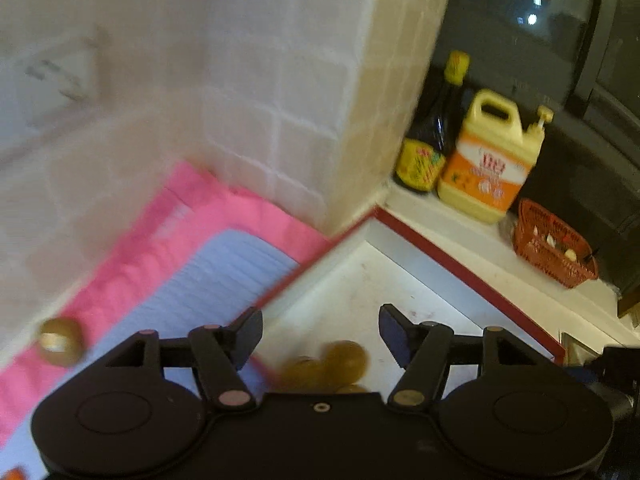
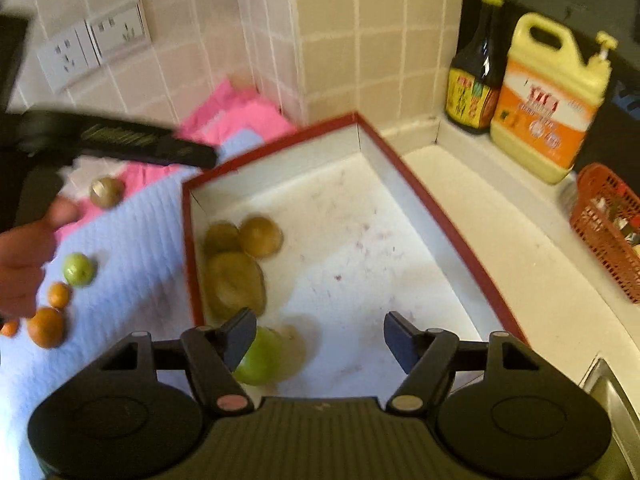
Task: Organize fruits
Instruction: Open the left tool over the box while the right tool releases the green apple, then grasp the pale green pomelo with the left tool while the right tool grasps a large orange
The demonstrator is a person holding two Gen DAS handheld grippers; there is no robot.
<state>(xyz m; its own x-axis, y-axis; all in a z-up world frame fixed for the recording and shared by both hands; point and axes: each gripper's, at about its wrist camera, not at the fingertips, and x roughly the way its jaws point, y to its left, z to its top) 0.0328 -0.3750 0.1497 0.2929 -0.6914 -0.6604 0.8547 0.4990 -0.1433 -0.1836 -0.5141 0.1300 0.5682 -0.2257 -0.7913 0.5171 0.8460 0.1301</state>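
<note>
A red-rimmed white box (image 2: 420,196) holds three brown kiwis (image 2: 260,236) at its left wall and a green fruit (image 2: 260,354) near its front. My right gripper (image 2: 320,338) is open and empty above the box, with the green fruit by its left finger. On the blue towel (image 2: 132,240) lie a kiwi (image 2: 106,191), a green fruit (image 2: 79,269) and several oranges (image 2: 46,326). My left gripper (image 1: 320,334) is open and empty over the box's left edge (image 1: 280,292), above the blurred kiwis (image 1: 336,364). The lone kiwi (image 1: 60,342) shows on the towel at its left.
A pink cloth (image 2: 244,116) lies under the towel against the tiled wall. A dark sauce bottle (image 2: 478,64), a yellow detergent jug (image 2: 552,96) and a red basket (image 2: 608,232) stand on the ledge at the right. A sink edge (image 2: 612,392) is at lower right.
</note>
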